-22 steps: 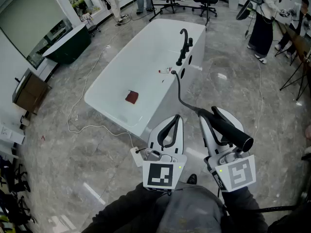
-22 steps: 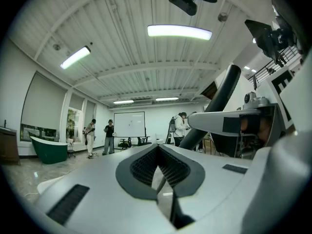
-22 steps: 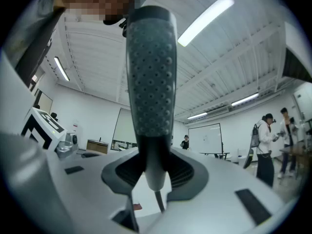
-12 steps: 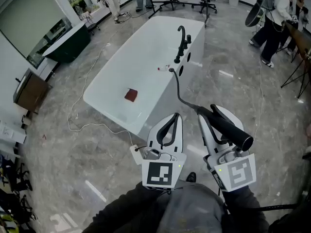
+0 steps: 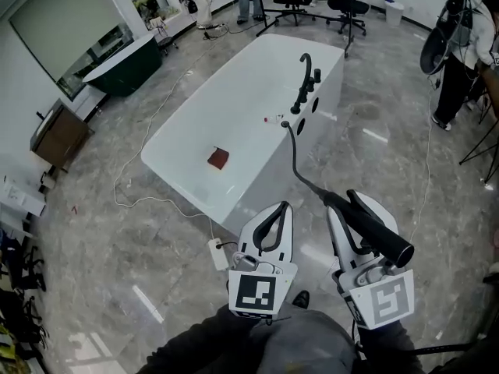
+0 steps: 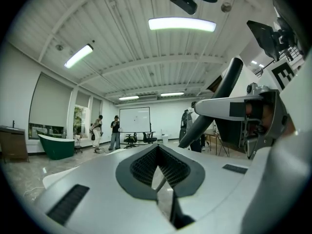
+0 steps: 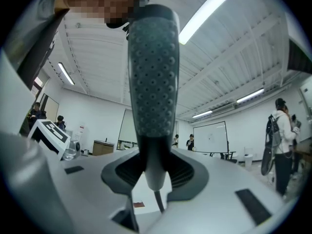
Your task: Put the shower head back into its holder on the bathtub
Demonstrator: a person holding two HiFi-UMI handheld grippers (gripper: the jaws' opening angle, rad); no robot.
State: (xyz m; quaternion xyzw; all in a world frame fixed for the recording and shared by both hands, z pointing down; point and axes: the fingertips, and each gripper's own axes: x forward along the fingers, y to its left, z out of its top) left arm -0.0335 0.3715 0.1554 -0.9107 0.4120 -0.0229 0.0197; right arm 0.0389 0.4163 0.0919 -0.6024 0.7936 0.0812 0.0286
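Both tools are held low and close to the person's body, side by side, pointing forward toward the white bathtub (image 5: 234, 107), with dark sleeves (image 5: 210, 345) showing just behind their marker cubes. The left tool (image 5: 282, 209) carries nothing; in the left gripper view (image 6: 157, 155) its jaws meet at the tips, with only floor seen through the small gap behind them. The right tool (image 5: 348, 201) is pinching the shower head (image 5: 376, 231) near its narrow end. The dark, dimpled head slants back up over the tool toward the person, filling the middle of the right gripper view (image 7: 151, 82), where the jaws (image 7: 151, 172) press on it from both sides.

From the clamped end a dark hose (image 5: 296, 158) runs forward through the air and up to the tub's near long rim, meeting it just beside a row of black fittings and the curved black faucet (image 5: 306, 70). The shower head is thus well apart from the tub, out over the grey stone floor (image 5: 117, 232).

Inside the tub lies a small reddish-brown square (image 5: 218, 159) on the bottom, and a tiny red-and-white item (image 5: 269, 118) near the hose's end. A white power strip (image 5: 217, 252) with its cable lies on the floor beside the tub's near corner.
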